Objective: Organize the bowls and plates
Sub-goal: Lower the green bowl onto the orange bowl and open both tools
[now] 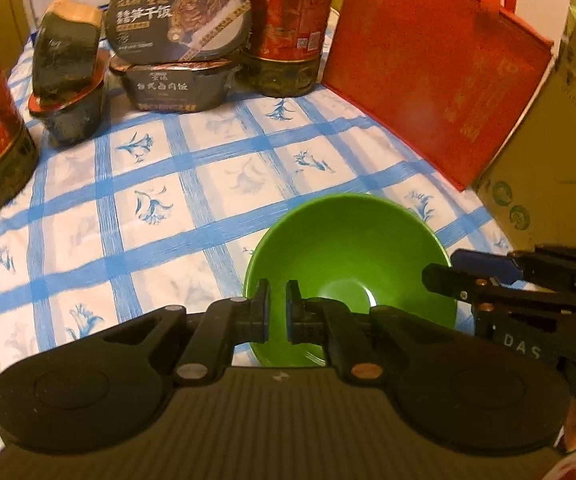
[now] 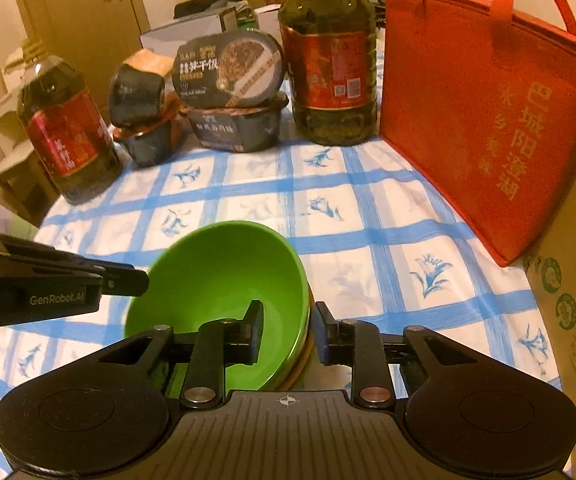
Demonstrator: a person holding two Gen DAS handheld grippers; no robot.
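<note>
The left gripper (image 1: pixel 276 306) pinches the near rim of the green bowl (image 1: pixel 351 256) above the checked tablecloth (image 1: pixel 192 184), while the right gripper (image 2: pixel 288 330) straddles the stack's rim, fingers apart, so lower the bowl slowly and straight.

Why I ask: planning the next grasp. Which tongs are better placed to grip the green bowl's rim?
Probably right: the right tongs are open and straddle the rim of the green bowl, one finger inside, one outside. The left tongs show only a narrow gap, needing reopening.
</note>
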